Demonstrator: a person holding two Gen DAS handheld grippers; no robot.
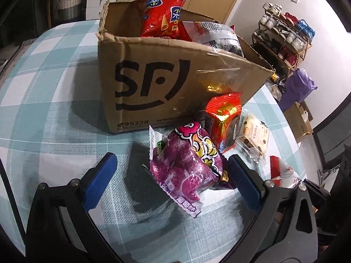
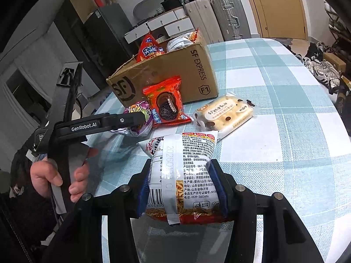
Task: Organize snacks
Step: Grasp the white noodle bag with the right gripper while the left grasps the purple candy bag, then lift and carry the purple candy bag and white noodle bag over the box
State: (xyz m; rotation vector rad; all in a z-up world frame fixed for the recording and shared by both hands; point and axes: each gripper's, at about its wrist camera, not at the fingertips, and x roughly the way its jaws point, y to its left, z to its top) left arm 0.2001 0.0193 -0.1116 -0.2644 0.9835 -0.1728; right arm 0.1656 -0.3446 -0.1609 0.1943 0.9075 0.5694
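White crinkly noodle-snack packet (image 2: 182, 175) pinched between blue pads of right gripper (image 2: 182, 188), just above checked tablecloth (image 2: 274, 114). Purple glossy candy bag (image 1: 188, 164) between wide-open jaws of left gripper (image 1: 173, 175), no pad pressing. Orange cookie wrapper (image 2: 166, 103) and pale cake pack (image 2: 223, 114) lying beside brown cardboard SF box (image 2: 166, 74), red chip bag (image 1: 164, 13) inside.

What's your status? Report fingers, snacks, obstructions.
Right gripper shut on noodle snack bag. Left gripper open, fingers either side of purple snack bag. Cardboard box part filled; orange cookie pack leans against it.
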